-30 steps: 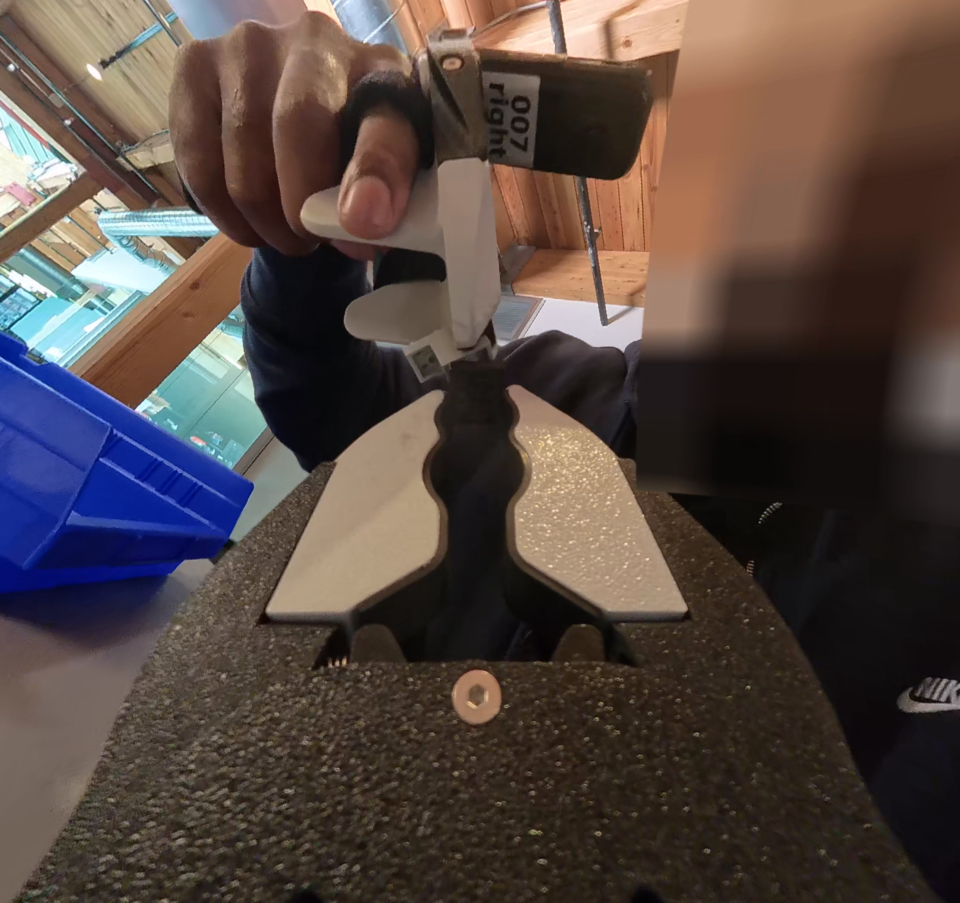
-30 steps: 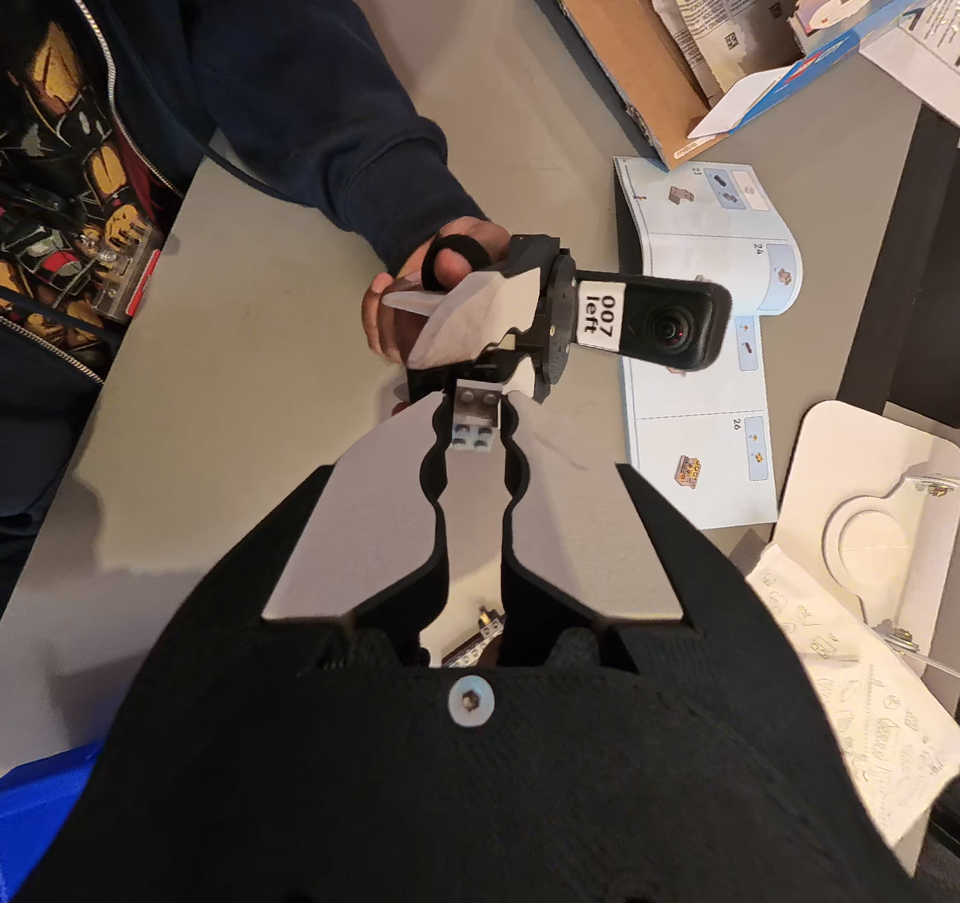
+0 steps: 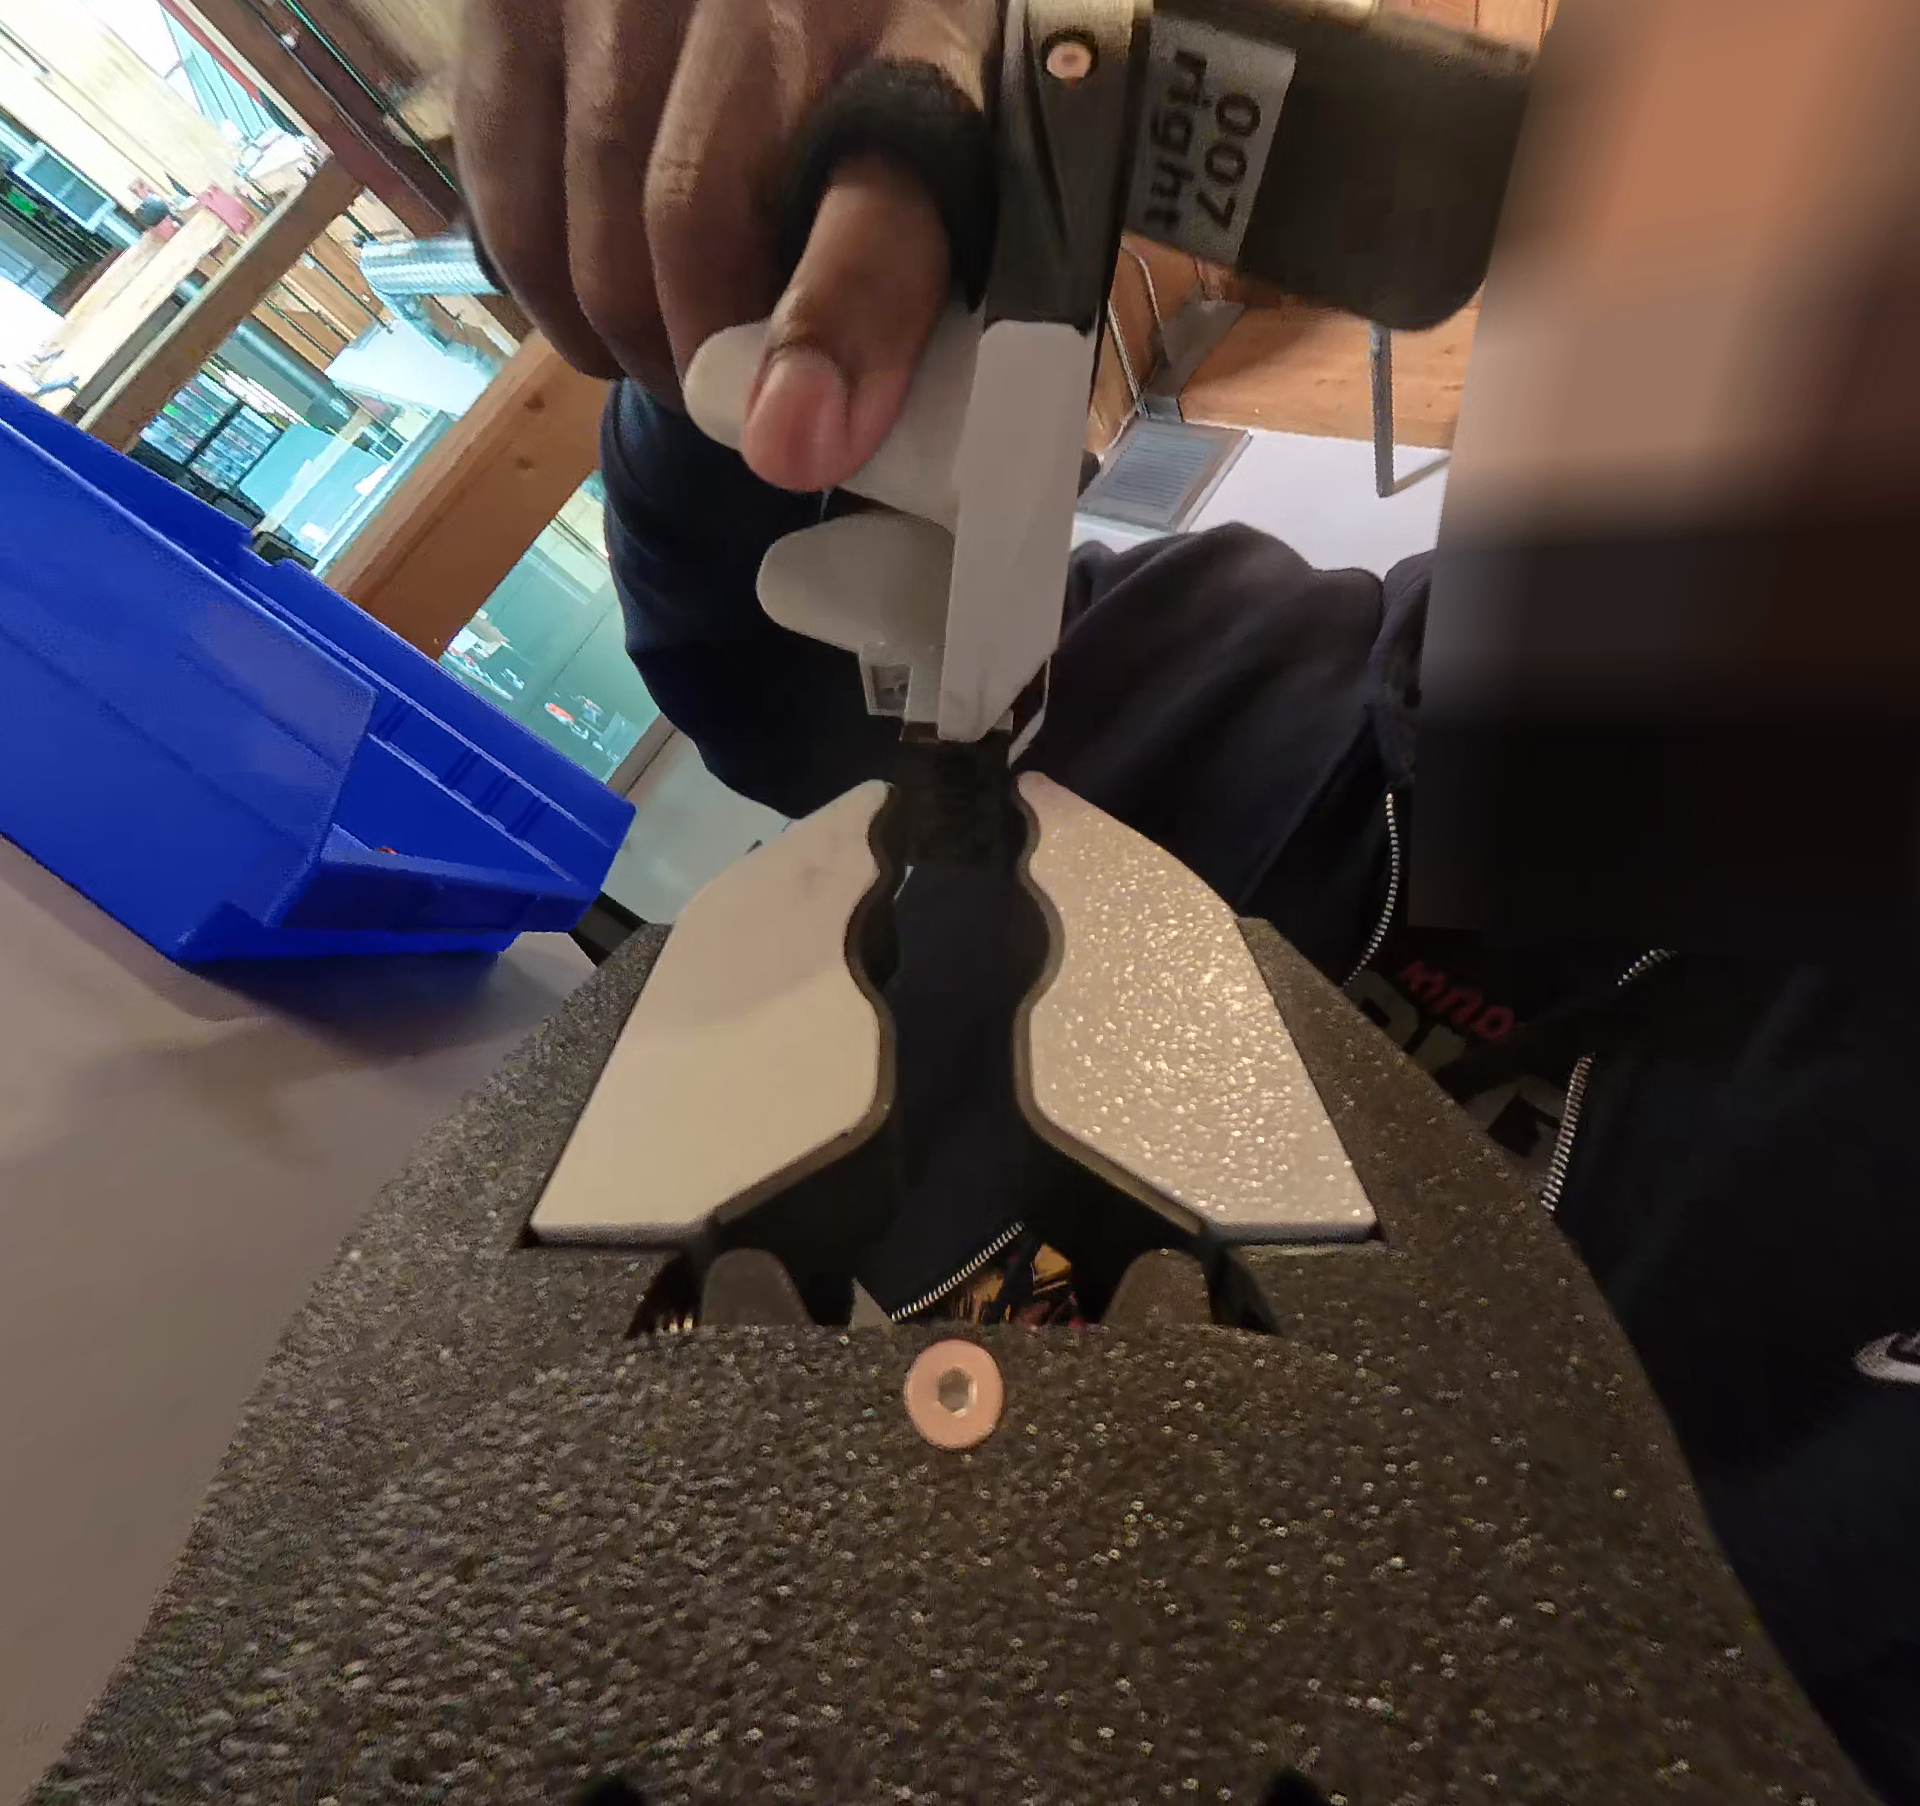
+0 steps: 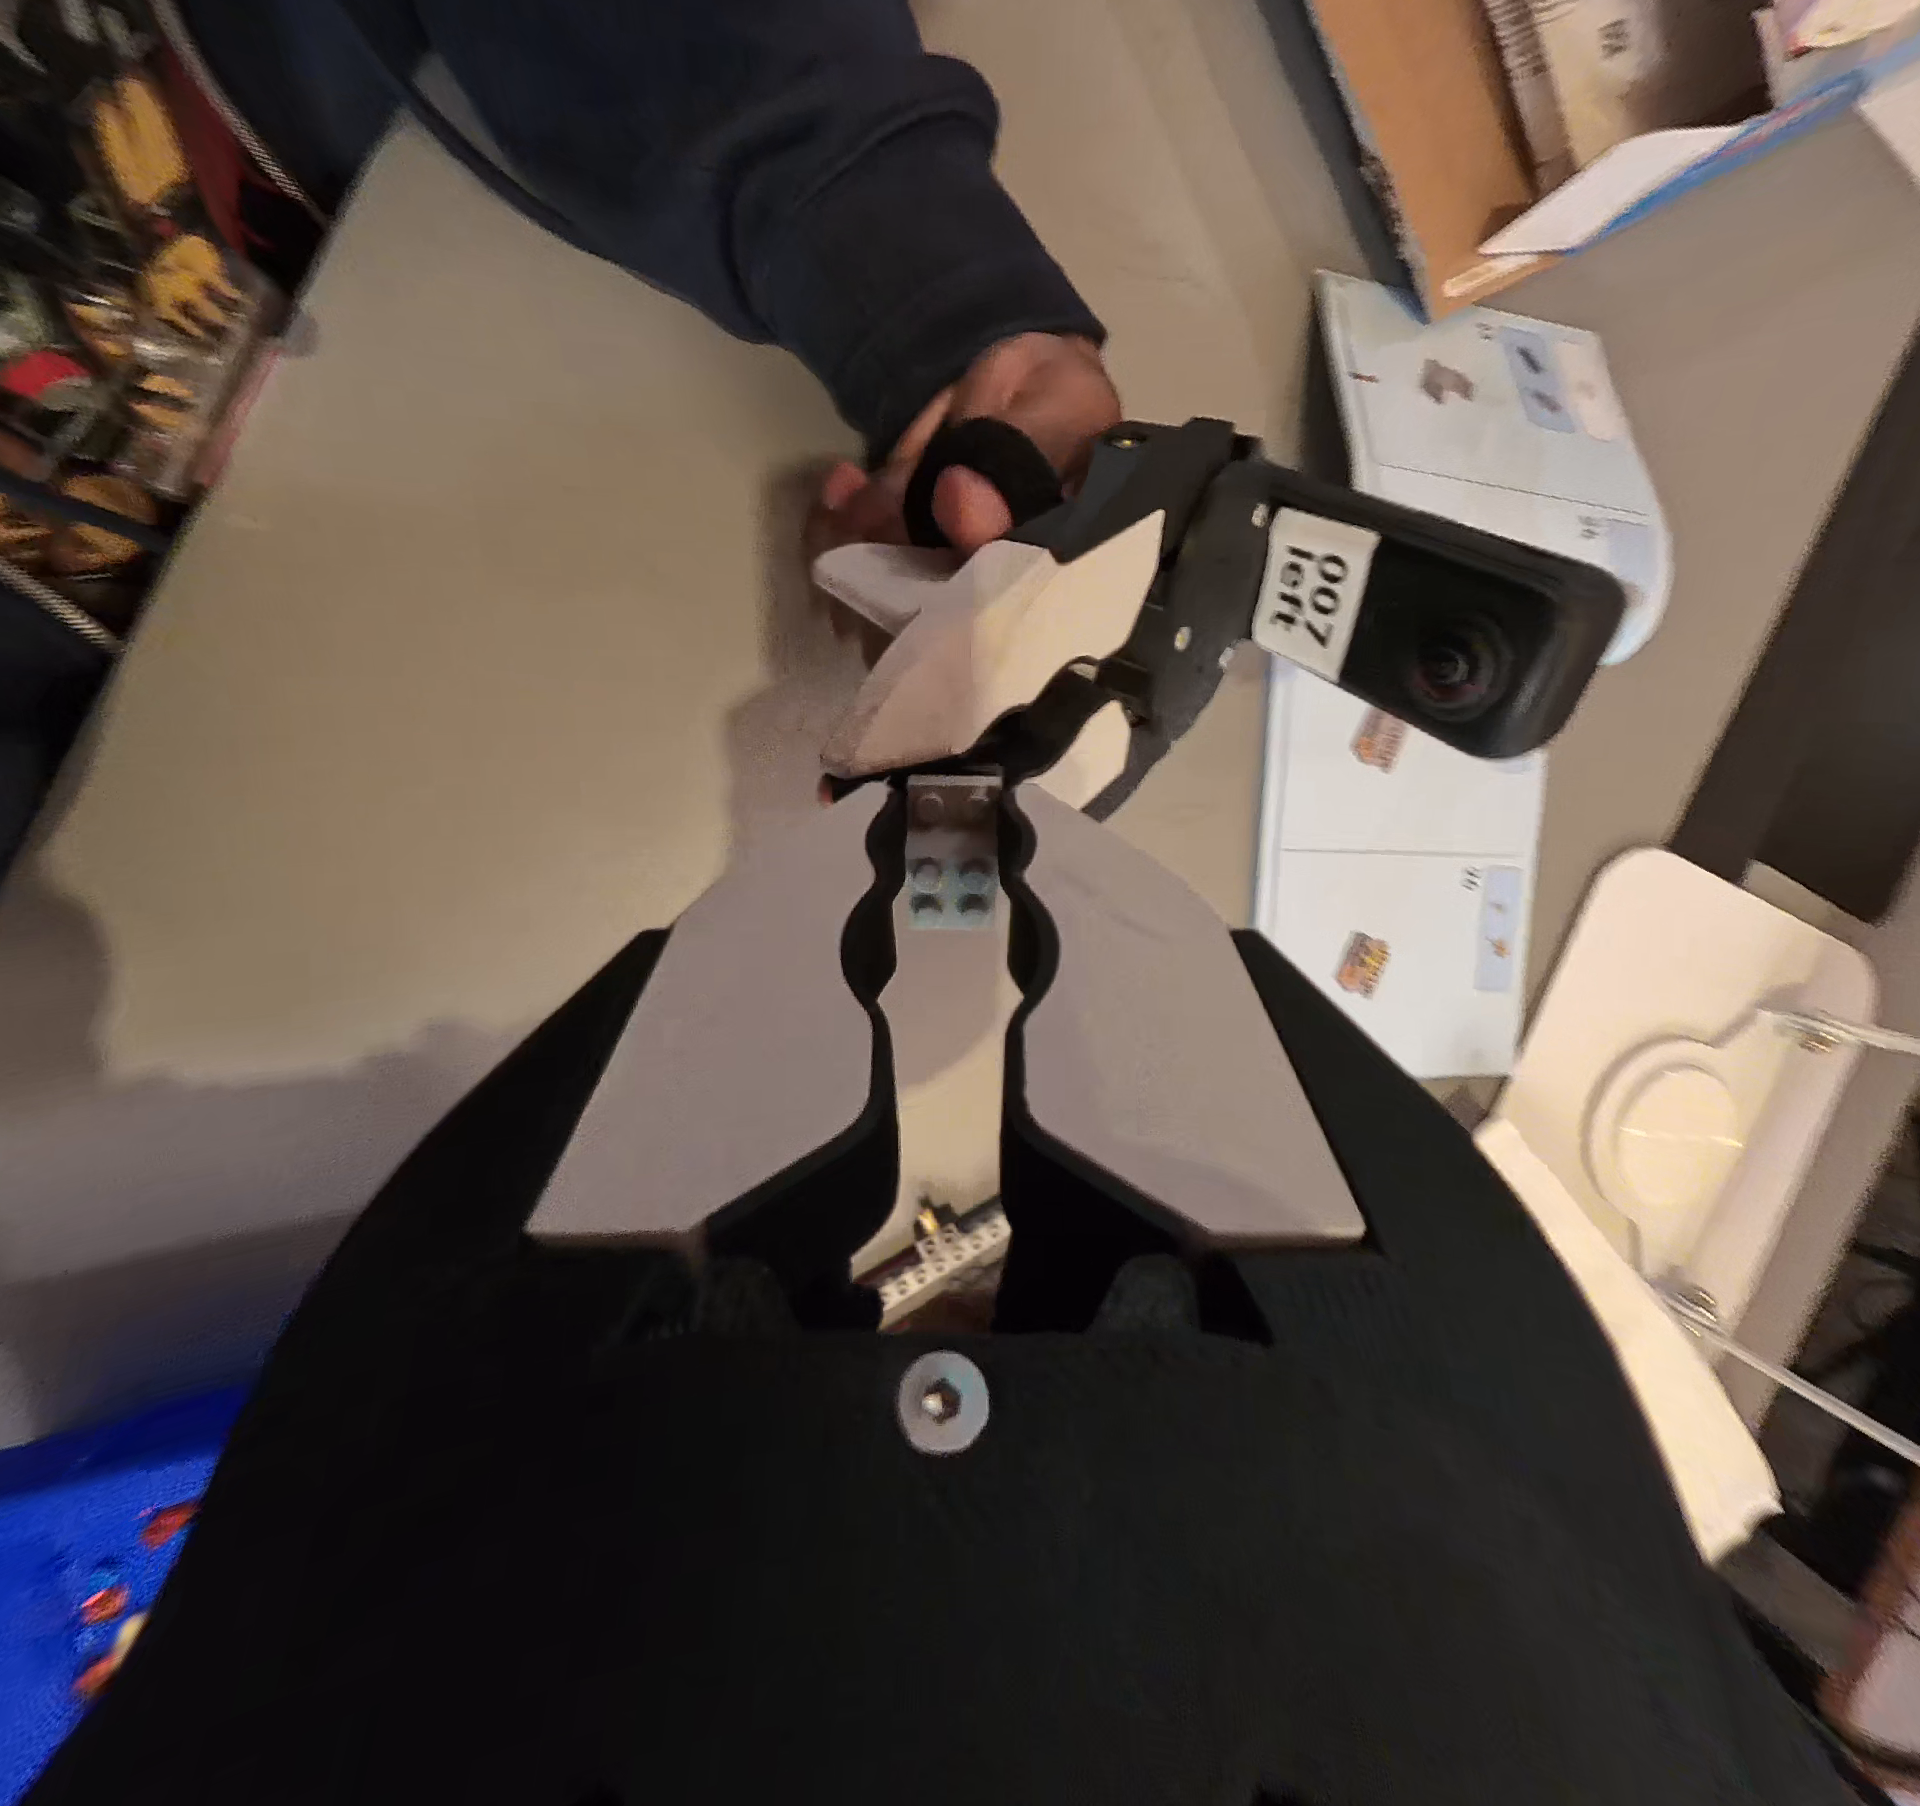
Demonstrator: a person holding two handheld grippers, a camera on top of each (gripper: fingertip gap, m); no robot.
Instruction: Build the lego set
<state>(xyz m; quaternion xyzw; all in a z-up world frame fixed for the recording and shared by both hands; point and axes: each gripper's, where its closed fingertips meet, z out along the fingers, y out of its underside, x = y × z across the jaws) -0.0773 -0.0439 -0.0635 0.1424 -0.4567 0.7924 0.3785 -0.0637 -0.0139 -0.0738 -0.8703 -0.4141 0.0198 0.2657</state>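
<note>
The right gripper (image 4: 951, 857) has its two pale grey fingers drawn close, both pads pressed against the sides of a small grey studded toy brick assembly (image 4: 951, 889), a light blue-grey plate with a darker grey plate standing up at its far end. The left gripper (image 4: 966, 769), held in a hand (image 4: 987, 452) coming out of a dark navy sleeve (image 4: 727, 146), meets that assembly tip to tip just beyond the right gripper's fingertips. In the left wrist view the left gripper's own fingers (image 3: 1174, 1008) stand narrowly apart on a small dark piece (image 3: 951, 806) at their tips, which touches the white tips of the other gripper; what that piece is cannot be told there. Below lies a flat beige-grey tabletop (image 4: 468, 613). On it, to the right, an open white instruction booklet (image 4: 1392, 925) lies beside a brown cardboard box (image 4: 1392, 73) and a white moulded tray (image 4: 1704, 1029). A blue plastic bin (image 3: 208, 738) sits at the left, and wooden beams (image 3: 468, 468) and glass walls lie beyond it.
</note>
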